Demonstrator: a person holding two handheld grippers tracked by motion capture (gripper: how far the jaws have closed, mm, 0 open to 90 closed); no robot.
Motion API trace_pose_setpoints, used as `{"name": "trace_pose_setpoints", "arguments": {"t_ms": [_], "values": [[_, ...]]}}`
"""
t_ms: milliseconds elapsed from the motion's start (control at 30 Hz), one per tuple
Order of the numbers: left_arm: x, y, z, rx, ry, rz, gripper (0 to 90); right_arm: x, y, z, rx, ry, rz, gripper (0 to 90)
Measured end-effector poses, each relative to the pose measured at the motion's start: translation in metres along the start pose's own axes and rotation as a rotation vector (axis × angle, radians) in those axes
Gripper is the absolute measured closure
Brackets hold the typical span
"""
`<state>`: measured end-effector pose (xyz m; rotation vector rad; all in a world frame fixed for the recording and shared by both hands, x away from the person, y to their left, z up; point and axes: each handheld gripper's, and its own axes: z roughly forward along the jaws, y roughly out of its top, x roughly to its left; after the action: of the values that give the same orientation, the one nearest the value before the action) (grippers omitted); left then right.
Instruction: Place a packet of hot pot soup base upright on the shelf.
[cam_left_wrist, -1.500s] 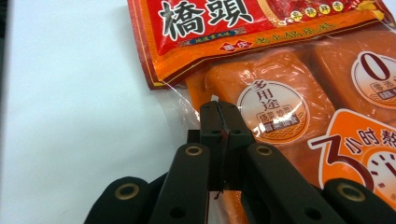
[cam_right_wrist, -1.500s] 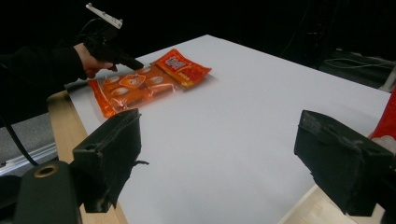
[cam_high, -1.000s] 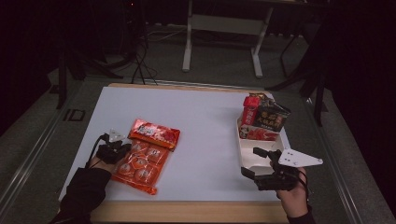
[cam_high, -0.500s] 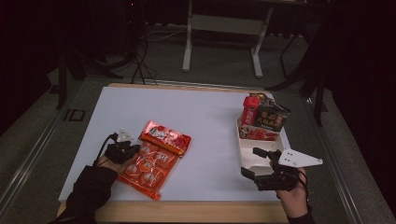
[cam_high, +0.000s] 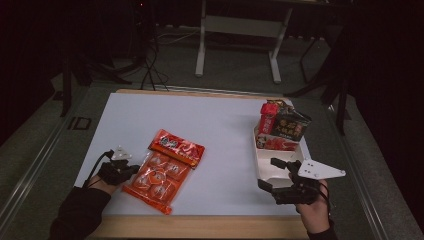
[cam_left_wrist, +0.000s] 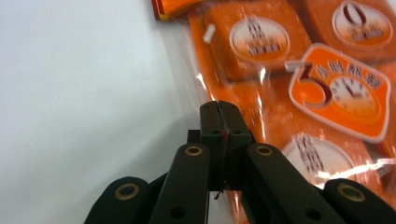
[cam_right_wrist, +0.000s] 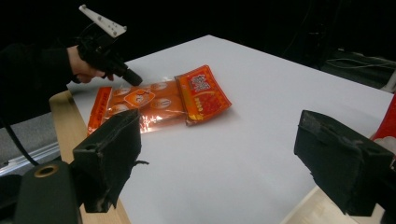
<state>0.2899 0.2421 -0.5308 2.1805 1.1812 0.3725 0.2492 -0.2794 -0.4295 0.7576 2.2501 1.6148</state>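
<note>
- At the lower right of the high view a hand holds the right tongs (cam_high: 274, 173) above the near desk edge, jaws spread wide with nothing between them; in the right gripper view the two black pads stand far apart at the lower left and lower right of the frame.
- At the lower left of the high view a dark-sleeved arm brings in the left tongs (cam_high: 131, 170), jaws pressed together on the left edge of the orange snack bag (cam_high: 166, 170); in the left gripper view the closed tips (cam_left_wrist: 222, 122) pinch the clear plastic margin of the bag (cam_left_wrist: 299, 79).
- The bag lies flat on the white desk (cam_high: 200, 125), left of centre and tilted, its red header strip toward the upper right of the high view and its clear body with round orange pieces toward the lower left.
- Writing on the bag, seen in the left gripper view: a large "3" beside a clock face inside an orange badge with white Chinese characters, too blurred to read; round white labels on the inner packets are likewise unreadable.
- In the right gripper view the bag (cam_right_wrist: 161, 100) sits at the upper left, well apart from the right tongs, with the left tongs (cam_right_wrist: 133, 78) touching its far edge.
- Farther back at the right of the high view a white tray (cam_high: 265, 167) holds upright packets (cam_high: 280, 127), red and dark, their print not legible.
</note>
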Motion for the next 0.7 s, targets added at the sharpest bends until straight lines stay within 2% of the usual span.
{"name": "trace_pose_setpoints", "arguments": {"t_ms": [133,200,300,400,433,500,700], "values": [[-0.006,-0.004,0.000,-0.006,-0.004,0.004,90.0,-0.001,0.000,0.000,0.000,-0.002,0.001,14.7],[-0.007,-0.005,0.000,-0.015,-0.007,-0.006,90.0,-0.001,0.000,0.000,0.000,0.002,0.002,14.7],[-0.009,-0.005,0.001,-0.018,-0.045,-0.024,90.0,0.000,-0.001,0.001,0.005,0.002,0.002,14.7],[-0.019,-0.001,0.003,-0.006,-0.048,0.008,90.0,-0.001,-0.001,0.002,0.006,0.001,0.001,14.7],[-0.019,-0.001,0.003,-0.006,-0.048,0.008,90.0,-0.001,-0.001,0.002,0.006,0.001,0.001,14.7],[-0.029,0.005,0.008,-0.005,-0.061,0.014,90.0,0.000,-0.001,0.003,0.008,0.003,-0.002,14.7],[-0.044,0.015,0.018,-0.012,-0.089,0.029,90.0,0.000,-0.001,0.002,0.005,0.004,0.001,14.7]]}}
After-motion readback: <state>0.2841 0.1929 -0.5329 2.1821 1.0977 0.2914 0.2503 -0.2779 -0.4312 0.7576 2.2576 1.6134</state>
